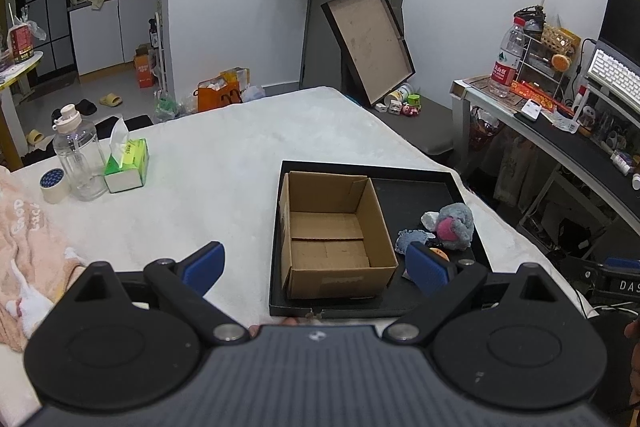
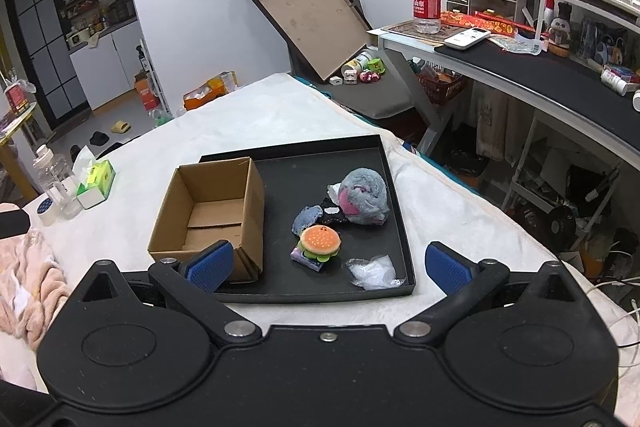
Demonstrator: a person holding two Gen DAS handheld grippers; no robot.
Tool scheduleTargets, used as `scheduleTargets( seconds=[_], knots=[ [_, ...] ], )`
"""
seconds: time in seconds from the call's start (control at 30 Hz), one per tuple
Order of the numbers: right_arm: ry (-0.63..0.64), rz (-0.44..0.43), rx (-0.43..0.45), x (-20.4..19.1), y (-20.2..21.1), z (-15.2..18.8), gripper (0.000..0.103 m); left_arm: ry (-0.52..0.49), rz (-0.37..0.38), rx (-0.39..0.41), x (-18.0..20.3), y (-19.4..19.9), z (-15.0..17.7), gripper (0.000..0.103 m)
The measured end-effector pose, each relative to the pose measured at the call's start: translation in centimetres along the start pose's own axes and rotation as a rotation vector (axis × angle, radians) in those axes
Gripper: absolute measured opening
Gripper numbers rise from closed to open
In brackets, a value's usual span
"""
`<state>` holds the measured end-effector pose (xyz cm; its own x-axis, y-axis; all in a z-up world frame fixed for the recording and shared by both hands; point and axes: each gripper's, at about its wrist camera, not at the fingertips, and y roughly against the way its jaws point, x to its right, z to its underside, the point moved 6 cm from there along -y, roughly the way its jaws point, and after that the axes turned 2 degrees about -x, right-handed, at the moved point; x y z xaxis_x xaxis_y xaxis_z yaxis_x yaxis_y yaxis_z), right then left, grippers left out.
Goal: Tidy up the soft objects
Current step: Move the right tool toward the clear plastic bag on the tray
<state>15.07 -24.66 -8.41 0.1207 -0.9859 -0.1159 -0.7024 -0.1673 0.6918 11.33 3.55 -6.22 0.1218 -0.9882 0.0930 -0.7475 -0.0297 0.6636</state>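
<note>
Plush is what matters here. In the left wrist view the left gripper (image 1: 316, 269) hangs above the near edge of a black tray (image 1: 464, 187) that lies on a white blanket-covered bed (image 1: 224, 163), its jaws wide apart and holding nothing. An open carton (image 1: 332, 227), empty, sits in the tray's left half; to its right lies a grey plush (image 1: 456, 225) with a pink patch, and a smaller grey-blue scrap (image 1: 414, 239) just beside it. A bottle (image 1: 78, 163), tissue pack (image 1: 128, 167) and tape roll (image 1: 54, 185) stand well apart at the bed's far left. In the right wrist view the right gripper (image 2: 330, 265) also hovers at the tray's near edge, jaws spread and empty. Here the toys show better: the grey plush (image 2: 366, 199) sits by the tray's right wall, a burger plush (image 2: 320, 241) lies nearer on a small purple block (image 2: 306, 259), and a clear crumpled bag (image 2: 372, 271) rests in the near right corner. All look light and squashy, so they should give under the pads, not slip; the burger seems best pinched across its round edge, the grey plush at the bulk of its body, with the carton as the likely place for them.
</note>
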Motion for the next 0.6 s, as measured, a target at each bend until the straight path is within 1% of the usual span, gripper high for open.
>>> scheduleTargets(
  seconds=[0.17,0.47,0.6],
  knots=[
    [-0.011,-0.007,-0.004,0.6,-1.3,-0.2,0.103,0.0,-0.017,-0.017,-0.1,-1.5,-0.1,0.096],
    [-0.022,-0.028,-0.002,1.8,-3.2,-0.5,0.103,0.013,-0.011,-0.052,0.1,-4.2,-0.2,0.096],
    [-0.026,-0.018,-0.011,2.5,-4.4,-0.6,0.103,0.024,-0.011,-0.072,0.2,-5.5,-0.1,0.096]
  ],
)
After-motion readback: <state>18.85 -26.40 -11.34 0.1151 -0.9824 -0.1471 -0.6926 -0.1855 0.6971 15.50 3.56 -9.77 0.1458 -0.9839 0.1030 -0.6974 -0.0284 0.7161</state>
